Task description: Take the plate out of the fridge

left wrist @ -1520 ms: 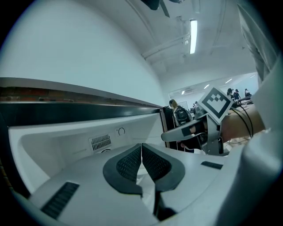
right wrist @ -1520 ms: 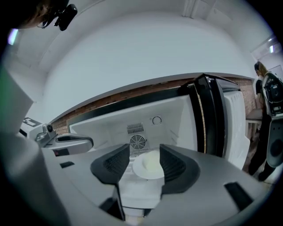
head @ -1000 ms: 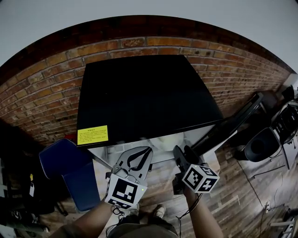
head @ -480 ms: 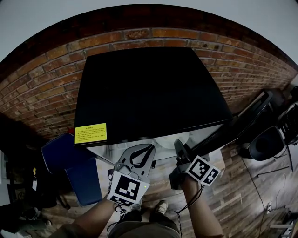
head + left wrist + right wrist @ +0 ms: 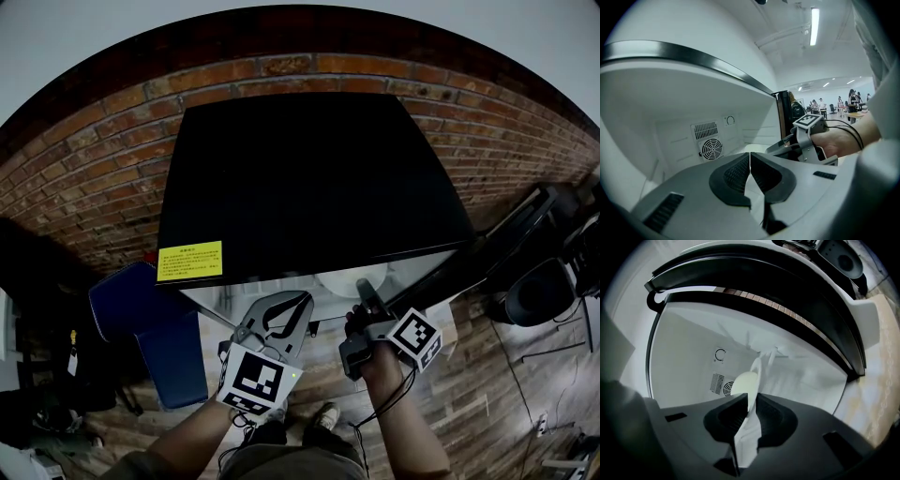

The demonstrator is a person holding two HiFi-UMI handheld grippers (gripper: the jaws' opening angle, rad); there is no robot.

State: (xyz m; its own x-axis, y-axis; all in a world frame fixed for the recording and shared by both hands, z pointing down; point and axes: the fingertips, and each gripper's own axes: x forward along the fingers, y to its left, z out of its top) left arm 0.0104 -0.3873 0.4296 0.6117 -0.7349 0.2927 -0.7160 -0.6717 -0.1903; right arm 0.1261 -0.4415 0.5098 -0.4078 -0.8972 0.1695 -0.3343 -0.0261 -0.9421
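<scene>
A yellow sticker (image 5: 190,261) sits at the lower left corner of the black fridge (image 5: 309,178) top, its print too small to read. Compared with a second ago, the fridge top fills more of the head view, and the right gripper (image 5: 751,416), spread wide then, has narrowed. Its jaws are closing on the rim of the white plate (image 5: 746,383), which is inside the open fridge, in front of the fan grille at mid-frame. The left gripper (image 5: 750,164) has its jaws together with nothing between them.

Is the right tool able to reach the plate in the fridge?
Probably yes: the fridge door stands open, nothing blocks the way, and the plate has its rim between the jaws of the right tool, which are closing on it.
</scene>
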